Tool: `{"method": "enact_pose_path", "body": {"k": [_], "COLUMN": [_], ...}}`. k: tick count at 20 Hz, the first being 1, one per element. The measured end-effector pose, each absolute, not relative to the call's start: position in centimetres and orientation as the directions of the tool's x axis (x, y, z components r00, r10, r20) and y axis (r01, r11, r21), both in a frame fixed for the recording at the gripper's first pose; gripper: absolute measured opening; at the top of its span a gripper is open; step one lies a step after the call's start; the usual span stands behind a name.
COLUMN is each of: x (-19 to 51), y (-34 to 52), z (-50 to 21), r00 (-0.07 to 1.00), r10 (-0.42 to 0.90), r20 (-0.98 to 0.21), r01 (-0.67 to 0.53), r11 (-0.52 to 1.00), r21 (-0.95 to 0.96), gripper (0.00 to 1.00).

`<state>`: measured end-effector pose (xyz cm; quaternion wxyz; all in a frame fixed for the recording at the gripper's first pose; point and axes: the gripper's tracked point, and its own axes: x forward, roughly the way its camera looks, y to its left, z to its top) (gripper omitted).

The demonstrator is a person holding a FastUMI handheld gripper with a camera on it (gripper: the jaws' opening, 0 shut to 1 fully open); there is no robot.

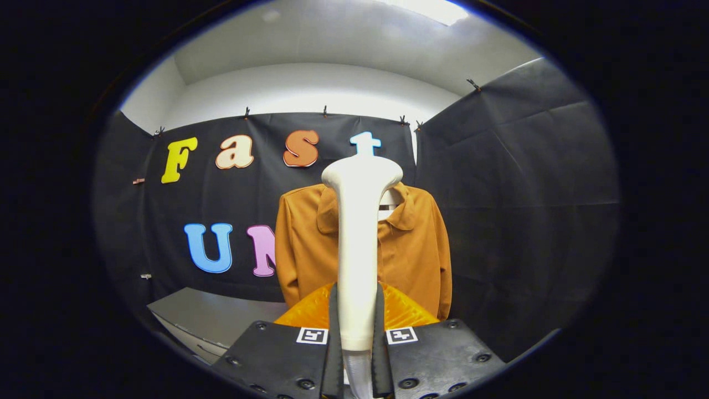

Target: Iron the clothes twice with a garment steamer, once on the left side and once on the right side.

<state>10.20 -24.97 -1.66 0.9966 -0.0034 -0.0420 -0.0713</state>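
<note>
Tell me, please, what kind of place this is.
Probably a staged recording booth, not a home: black cloth walls clipped up, an orange-brown collared jacket hanging ahead, and the gripper shut on a white plastic garment steamer.

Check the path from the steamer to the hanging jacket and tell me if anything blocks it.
Nothing visible blocks it. The tool is shut on the white steamer, held upright between its fingers. The orange jacket hangs straight beyond it against the black cloth wall, with open space between them.
</note>
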Motion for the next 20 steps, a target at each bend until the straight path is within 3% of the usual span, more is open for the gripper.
{"method": "enact_pose_path", "body": {"k": [7,20], "x": [13.8,20.1], "y": [-30.9,-35.7], "z": [-3.2,-14.9], "r00": [0.976,0.977], "r10": [-0.208,-0.166], "r20": [0.070,-0.135], "r01": [0.206,0.180], "r11": [0.978,0.978], "r21": [0.041,0.103], "gripper": [0.23,0.24]}}
